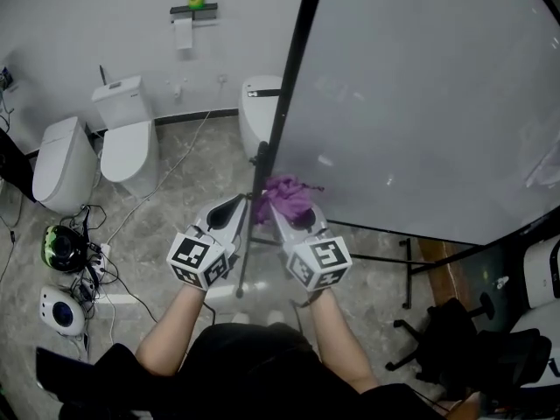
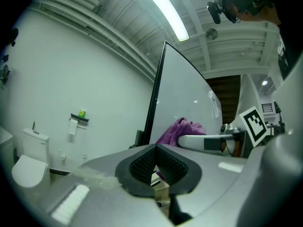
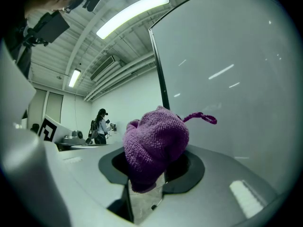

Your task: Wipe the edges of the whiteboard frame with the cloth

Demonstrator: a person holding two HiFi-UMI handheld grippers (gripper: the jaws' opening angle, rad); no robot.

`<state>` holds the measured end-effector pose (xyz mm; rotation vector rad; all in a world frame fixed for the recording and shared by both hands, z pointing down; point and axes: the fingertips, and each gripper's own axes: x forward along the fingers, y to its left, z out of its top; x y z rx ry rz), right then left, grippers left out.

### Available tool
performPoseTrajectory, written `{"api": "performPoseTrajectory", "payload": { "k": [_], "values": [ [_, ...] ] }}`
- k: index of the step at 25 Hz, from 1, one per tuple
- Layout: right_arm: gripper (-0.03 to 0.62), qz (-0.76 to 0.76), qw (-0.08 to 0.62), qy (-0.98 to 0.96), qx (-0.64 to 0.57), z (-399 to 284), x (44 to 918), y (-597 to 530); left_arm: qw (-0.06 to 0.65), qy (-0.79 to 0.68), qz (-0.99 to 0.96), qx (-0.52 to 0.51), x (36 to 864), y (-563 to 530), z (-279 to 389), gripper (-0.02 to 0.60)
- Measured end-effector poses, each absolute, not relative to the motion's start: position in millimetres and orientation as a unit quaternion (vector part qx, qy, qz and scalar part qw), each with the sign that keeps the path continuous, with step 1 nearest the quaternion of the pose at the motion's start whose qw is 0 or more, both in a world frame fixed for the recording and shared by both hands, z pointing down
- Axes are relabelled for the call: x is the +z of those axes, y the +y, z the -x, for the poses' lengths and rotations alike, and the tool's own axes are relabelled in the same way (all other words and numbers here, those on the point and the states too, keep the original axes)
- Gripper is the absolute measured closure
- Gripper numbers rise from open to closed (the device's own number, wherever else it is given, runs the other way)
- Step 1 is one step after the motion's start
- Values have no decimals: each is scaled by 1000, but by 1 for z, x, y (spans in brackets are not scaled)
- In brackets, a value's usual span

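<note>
Right gripper view: right tool (image 3: 150, 171) is clamped on the cloth (image 3: 154, 143). It's purple terry, bunched into a wad that sticks out past the tips, with a hang loop poking toward the board (image 3: 227, 79). The frame (image 3: 160, 74) is the thin black strip just beyond the wad. Can't tell from here whether the cloth touches it.

Head view: the wad sits near the board's lower left corner, at the vertical frame edge or just beside it. One tool is on each side of the strip, close together.

Left tool (image 2: 155, 148): pads tip to tip, nothing between them, idle just left of the frame.

Handling, my read:
- **Cloth:** light, soft, squashes easily, and unlikely to slip in ribbed pads. The grip is mid-wad, which leaves enough loose pile out front to fold round the edge.
- **Frame:** narrow and stiff.
- **Board:** it's on a floor stand and may rock if pushed hard. Use light pressure and run along the strip.
</note>
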<state>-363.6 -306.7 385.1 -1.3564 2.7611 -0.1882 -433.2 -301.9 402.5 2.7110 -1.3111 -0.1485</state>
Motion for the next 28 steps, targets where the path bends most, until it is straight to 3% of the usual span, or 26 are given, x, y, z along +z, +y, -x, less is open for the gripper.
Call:
{"api": "performPoseTrajectory", "payload": {
  "k": [11,28],
  "values": [
    [445,413,4,908,-68,374,396,-335,68,-482,-873,-38,416,-314,439,578],
    [445,457,-107,879,-88,385,436,-374,87,-492,-865,-37,430,-314,447,578]
  ]
}}
